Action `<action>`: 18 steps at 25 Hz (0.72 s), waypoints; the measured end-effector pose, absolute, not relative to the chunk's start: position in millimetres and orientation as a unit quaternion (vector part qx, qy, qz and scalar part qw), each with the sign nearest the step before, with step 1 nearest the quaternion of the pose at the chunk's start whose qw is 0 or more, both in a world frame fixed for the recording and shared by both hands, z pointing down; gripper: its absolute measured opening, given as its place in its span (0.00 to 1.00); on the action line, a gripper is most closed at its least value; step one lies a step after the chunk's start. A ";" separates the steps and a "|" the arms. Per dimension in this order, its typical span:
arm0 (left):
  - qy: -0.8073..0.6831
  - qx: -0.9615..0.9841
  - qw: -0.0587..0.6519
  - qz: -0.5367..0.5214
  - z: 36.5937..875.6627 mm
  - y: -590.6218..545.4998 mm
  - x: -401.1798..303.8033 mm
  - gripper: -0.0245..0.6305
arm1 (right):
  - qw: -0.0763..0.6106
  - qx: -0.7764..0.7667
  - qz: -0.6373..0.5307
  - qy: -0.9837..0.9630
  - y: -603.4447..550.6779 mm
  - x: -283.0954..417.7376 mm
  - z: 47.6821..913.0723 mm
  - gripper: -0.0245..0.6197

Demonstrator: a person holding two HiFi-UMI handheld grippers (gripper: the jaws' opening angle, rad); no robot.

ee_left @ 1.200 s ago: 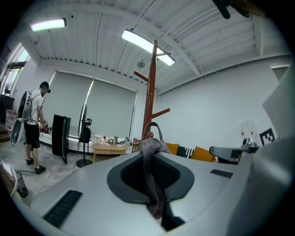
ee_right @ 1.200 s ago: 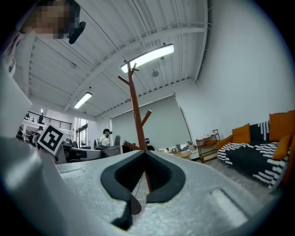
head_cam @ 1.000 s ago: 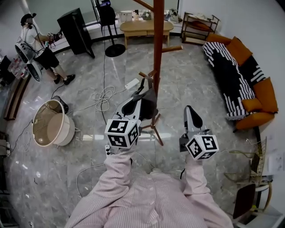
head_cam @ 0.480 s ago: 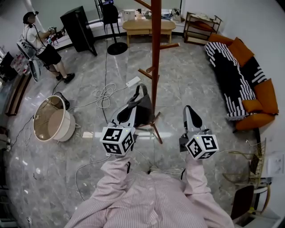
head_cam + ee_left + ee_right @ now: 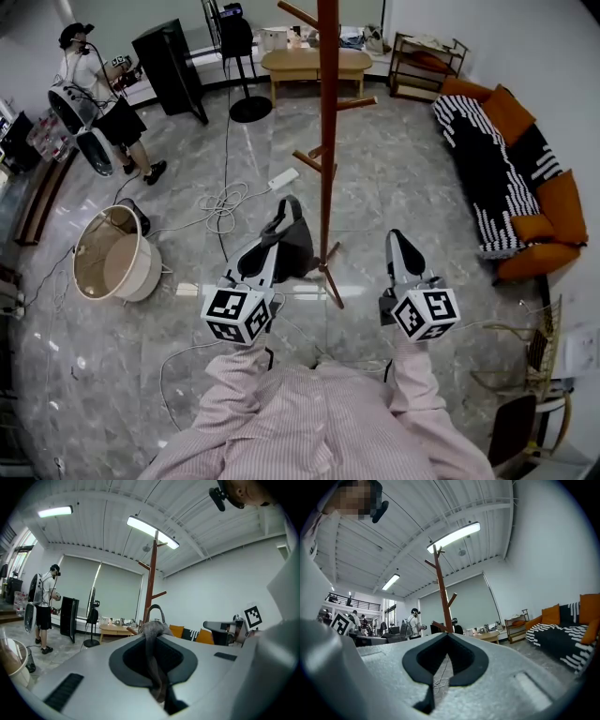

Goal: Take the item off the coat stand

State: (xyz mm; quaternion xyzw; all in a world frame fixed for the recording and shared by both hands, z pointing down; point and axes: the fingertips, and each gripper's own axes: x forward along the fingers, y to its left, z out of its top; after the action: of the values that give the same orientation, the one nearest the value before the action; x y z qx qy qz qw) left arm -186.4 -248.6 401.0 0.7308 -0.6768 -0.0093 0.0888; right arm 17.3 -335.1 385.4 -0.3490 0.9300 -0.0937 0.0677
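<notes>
- Sofa (image 5: 487,178) along the right wall, striped throw, orange cushions (image 5: 561,199).
- Low wooden table (image 5: 317,62) at the far wall, shelf rack (image 5: 424,62) beside it.
- Beige tub (image 5: 111,267) on the floor at left, with a coiled white cable (image 5: 220,202) near it.
- Person (image 5: 103,103) standing by a black cabinet (image 5: 173,66).

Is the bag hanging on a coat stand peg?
No, the left gripper holds the grey bag beside the coat stand's pole, off its pegs.

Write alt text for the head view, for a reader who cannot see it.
From above, a person holds a dark grey bag pinched in the left gripper, beside a tall wooden coat stand and clear of its pegs. The right gripper is empty, jaws together. A sofa stands at the right.
</notes>
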 end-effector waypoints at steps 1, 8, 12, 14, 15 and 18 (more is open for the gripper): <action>-0.676 0.731 0.088 -0.010 401.3 -246.4 -186.8 0.07 | 0.067 -0.348 -0.094 0.930 -334.7 18.0 385.9 0.04; -0.678 0.731 0.079 -0.011 399.5 -228.3 -192.1 0.07 | 0.062 -0.347 -0.092 0.931 -330.4 22.2 389.4 0.04; -0.684 0.725 0.076 -0.013 399.0 -222.1 -199.1 0.07 | 0.059 -0.343 -0.092 0.933 -329.9 21.4 390.7 0.04; -0.685 0.724 0.074 -0.012 398.6 -220.1 -201.2 0.07 | 0.057 -0.340 -0.091 0.934 -328.7 20.6 390.9 0.04; -0.686 0.723 0.074 -0.012 398.5 -218.8 -202.0 0.07 | 0.057 -0.339 -0.091 0.935 -328.0 20.3 390.8 0.04; -0.689 0.721 0.074 -0.011 398.8 -215.4 -203.7 0.07 | 0.058 -0.337 -0.090 0.935 -326.7 20.7 390.1 0.04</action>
State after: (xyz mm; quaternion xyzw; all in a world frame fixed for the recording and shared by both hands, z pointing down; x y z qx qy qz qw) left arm -203.7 -215.4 398.8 0.7213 -0.6886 -0.0108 0.0736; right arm 20.7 -326.7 390.1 -0.3369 0.9354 -0.0904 0.0576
